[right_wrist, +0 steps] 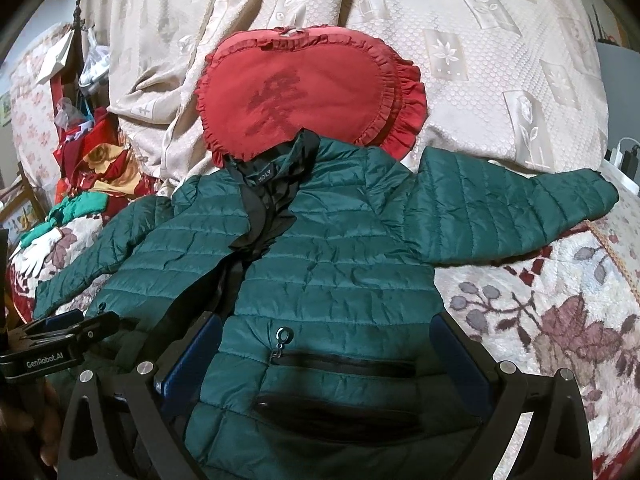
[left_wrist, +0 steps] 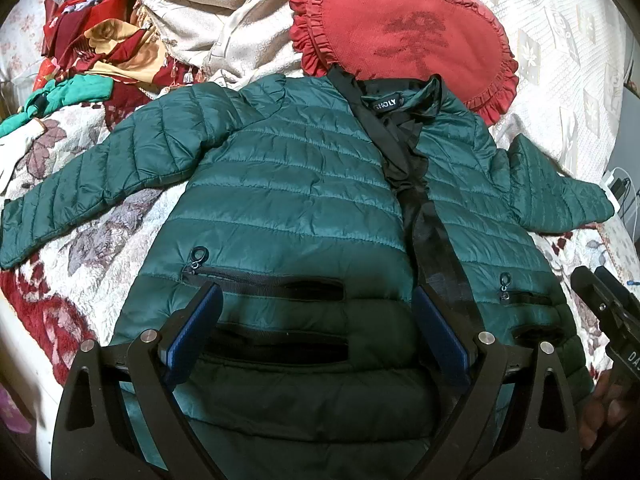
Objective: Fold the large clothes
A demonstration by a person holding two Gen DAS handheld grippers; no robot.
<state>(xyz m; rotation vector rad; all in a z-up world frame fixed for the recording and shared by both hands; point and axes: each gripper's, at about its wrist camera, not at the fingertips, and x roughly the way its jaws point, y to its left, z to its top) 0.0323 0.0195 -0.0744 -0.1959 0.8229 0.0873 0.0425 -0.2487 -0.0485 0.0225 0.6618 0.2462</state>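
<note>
while the green jacket (left_wrist: 304,184) lies flat, sleeves spread, on the bed (right_wrist: 560,320) below a red cushion (right_wrist: 304,92), we hold left tool (left_wrist: 316,316) and right tool (right_wrist: 328,344) released over its hem.

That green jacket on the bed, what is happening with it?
A person holding a gripper in each hand is about to fold the green puffer jacket. It lies face up on the floral blanket, front partly open, both sleeves spread out, collar touching a red heart cushion. The left gripper and right gripper hang open above the hem; neither grips anything. No fold shows.
</note>
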